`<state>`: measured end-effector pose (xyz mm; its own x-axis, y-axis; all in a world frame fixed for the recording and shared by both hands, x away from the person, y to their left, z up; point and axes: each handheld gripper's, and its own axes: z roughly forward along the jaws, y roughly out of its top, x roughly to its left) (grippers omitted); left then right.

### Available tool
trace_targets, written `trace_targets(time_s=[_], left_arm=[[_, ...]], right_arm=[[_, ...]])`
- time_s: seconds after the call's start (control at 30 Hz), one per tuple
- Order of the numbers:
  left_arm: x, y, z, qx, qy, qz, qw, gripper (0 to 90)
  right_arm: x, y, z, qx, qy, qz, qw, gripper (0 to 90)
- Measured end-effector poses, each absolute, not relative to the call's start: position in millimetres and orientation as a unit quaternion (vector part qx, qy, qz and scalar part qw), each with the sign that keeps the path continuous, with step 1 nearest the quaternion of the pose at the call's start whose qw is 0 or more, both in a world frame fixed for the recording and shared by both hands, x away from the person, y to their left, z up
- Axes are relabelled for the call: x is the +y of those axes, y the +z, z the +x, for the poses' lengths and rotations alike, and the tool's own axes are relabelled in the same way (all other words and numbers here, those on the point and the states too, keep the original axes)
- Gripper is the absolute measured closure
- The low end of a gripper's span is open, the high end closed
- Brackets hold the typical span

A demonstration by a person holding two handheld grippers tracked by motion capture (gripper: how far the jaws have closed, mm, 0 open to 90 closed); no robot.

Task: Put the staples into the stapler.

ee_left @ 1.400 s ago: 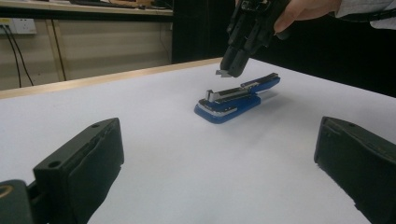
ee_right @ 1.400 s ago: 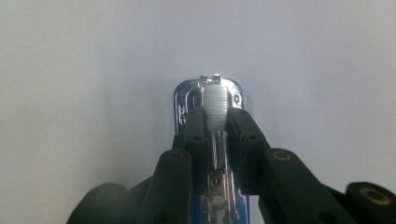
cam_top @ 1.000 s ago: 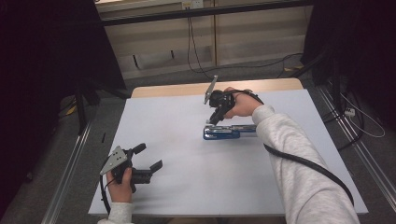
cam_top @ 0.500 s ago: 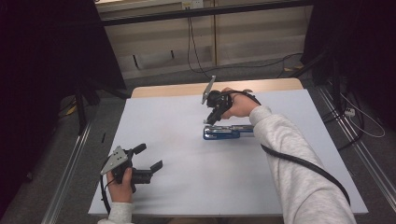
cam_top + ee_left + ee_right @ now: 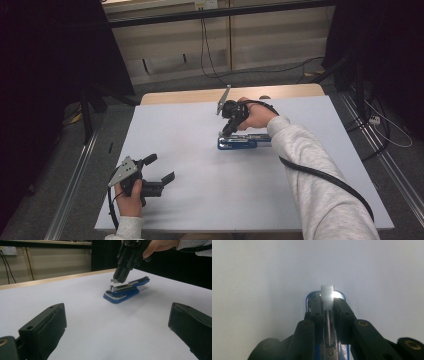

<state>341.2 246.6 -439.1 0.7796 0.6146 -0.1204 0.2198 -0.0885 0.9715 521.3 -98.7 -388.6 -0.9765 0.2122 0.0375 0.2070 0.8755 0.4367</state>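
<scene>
Right tongs (image 5: 327, 305) pinch a staple strip (image 5: 327, 293) over the open blue stapler (image 5: 243, 141) near the table's (image 5: 200, 210) far edge, loading seemingly unfinished; left tongs (image 5: 159, 169) wait wide.

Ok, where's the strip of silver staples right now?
The strip of silver staples is pinched in the right gripper, just above the front end of the open blue stapler, right of centre toward the far side of the white table in the high view.

Dim room, bright glare on the white table (image 5: 200, 200), soft focus.
</scene>
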Motion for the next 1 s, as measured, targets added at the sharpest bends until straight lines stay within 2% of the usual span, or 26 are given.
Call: trace_targets(time_s=[1.0], left_arm=[[246,-440,341,0.29,0.157,0.722,0.608,1.8]], right_arm=[[-100,-399,522,0.971,0.215,0.105,0.002,78.6]])
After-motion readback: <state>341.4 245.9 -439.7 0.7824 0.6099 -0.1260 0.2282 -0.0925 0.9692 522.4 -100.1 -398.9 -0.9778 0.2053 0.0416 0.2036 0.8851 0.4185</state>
